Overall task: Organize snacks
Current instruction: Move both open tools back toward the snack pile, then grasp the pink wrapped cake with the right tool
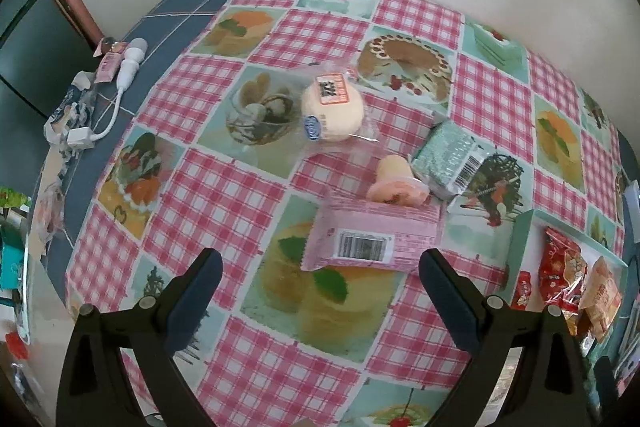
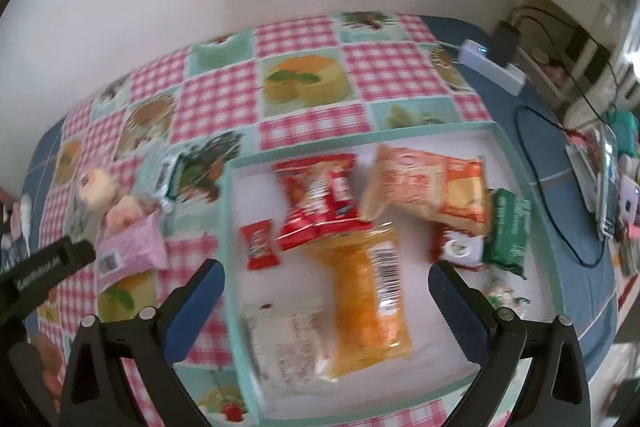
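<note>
Over the box (image 2: 516, 155), right tool (image 2: 326, 273) wide, orange packet (image 2: 368, 303) lengthwise near-far, left tool (image 1: 320, 263) wide, empty.

Right gripper (image 2: 326, 277), jaws wide apart, above orange packet (image 2: 368, 303) in teal-rimmed tray (image 2: 230, 227) of snacks.

no wording reads clearly: the flat pink plastic snack packet (image 1: 374, 237) shows only a barcode, its small print seemingly too blurred.
</note>
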Available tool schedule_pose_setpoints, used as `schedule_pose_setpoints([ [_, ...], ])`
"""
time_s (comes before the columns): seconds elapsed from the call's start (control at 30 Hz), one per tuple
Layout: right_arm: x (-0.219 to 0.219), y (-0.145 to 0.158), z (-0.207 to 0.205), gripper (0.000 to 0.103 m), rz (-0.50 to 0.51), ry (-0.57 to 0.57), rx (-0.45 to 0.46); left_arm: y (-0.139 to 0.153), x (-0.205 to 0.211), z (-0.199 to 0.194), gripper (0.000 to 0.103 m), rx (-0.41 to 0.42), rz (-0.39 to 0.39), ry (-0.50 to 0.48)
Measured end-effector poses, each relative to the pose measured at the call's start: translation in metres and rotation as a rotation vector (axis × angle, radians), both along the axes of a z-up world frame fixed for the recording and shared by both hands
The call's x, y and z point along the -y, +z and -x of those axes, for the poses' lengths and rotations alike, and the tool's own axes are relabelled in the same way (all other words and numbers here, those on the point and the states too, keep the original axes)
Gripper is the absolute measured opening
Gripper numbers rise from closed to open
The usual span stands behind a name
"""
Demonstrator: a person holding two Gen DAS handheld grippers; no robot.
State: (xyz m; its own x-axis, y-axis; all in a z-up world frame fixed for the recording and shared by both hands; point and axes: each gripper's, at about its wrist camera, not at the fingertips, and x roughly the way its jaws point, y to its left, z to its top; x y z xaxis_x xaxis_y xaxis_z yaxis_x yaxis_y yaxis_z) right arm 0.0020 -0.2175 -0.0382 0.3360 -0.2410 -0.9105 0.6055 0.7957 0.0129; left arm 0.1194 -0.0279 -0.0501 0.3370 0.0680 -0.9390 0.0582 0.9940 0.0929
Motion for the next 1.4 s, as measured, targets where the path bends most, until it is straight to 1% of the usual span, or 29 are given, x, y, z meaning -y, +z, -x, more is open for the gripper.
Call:
schedule_pose_setpoints([
  [0.13,-0.025,-0.002,-0.012,0.103,0.011,0.07,-0.003,-0.001,-0.013,-0.004,0.099,-0.003,-0.001,0.022],
  [0.33,-0.05,-0.005,-0.028,0.103,0.0,0.13,0.003,-0.008,-0.038,-0.012,0.099,-0.025,0.008,0.076],
  [0.63,-0.065,-0.019,-0.044,0.103,-0.045,0.137,-0.006,-0.022,-0.072,-0.025,0.099,-0.065,0.02,0.155],
  [0.8,-0.073,-0.022,-0.056,0.103,-0.063,0.164,0.008,-0.032,-0.084,-0.031,0.099,-0.084,0.014,0.194],
  [1.03,-0.084,-0.028,-0.07,0.103,-0.094,0.19,0.025,-0.051,-0.09,-0.04,0.099,-0.138,0.018,0.203],
  [1.23,-0.091,-0.03,-0.082,0.103,-0.119,0.201,0.042,-0.063,-0.106,-0.05,0.099,-0.161,0.024,0.244],
  [1.4,-0.101,-0.036,-0.095,0.103,-0.122,0.223,0.041,-0.074,-0.117,-0.063,0.099,-0.17,0.016,0.24],
])
